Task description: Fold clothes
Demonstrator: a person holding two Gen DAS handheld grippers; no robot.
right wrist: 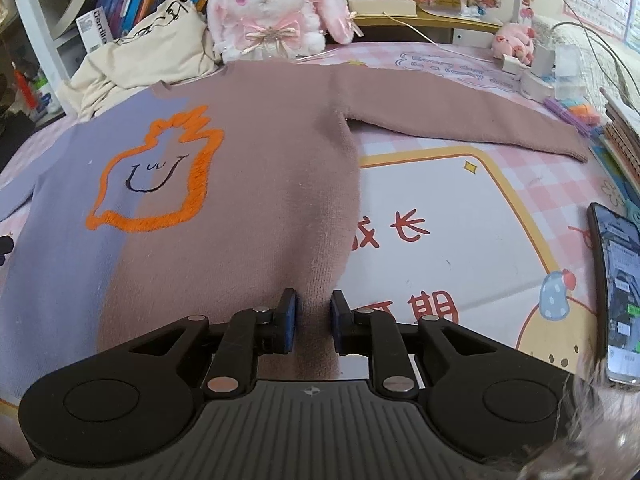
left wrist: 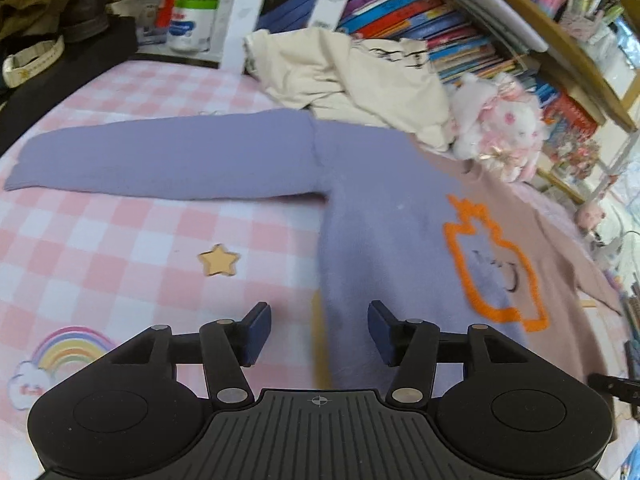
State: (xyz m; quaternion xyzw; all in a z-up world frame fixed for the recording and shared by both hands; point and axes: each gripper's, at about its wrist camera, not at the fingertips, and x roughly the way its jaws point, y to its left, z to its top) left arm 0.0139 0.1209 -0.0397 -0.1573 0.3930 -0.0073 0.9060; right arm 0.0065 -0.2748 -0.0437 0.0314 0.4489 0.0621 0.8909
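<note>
Fuzzy knit sweater (right wrist: 248,208), half lilac, half mauve, lies flat

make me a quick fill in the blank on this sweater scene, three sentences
1. The outline stitched on the sweater is coloured ____.
2. The plush rabbit sits beside the sweater's ____.
3. The right gripper pinches the sweater's brown half while the left gripper's jaws stand ____.

Missing words: orange; collar; open
</note>
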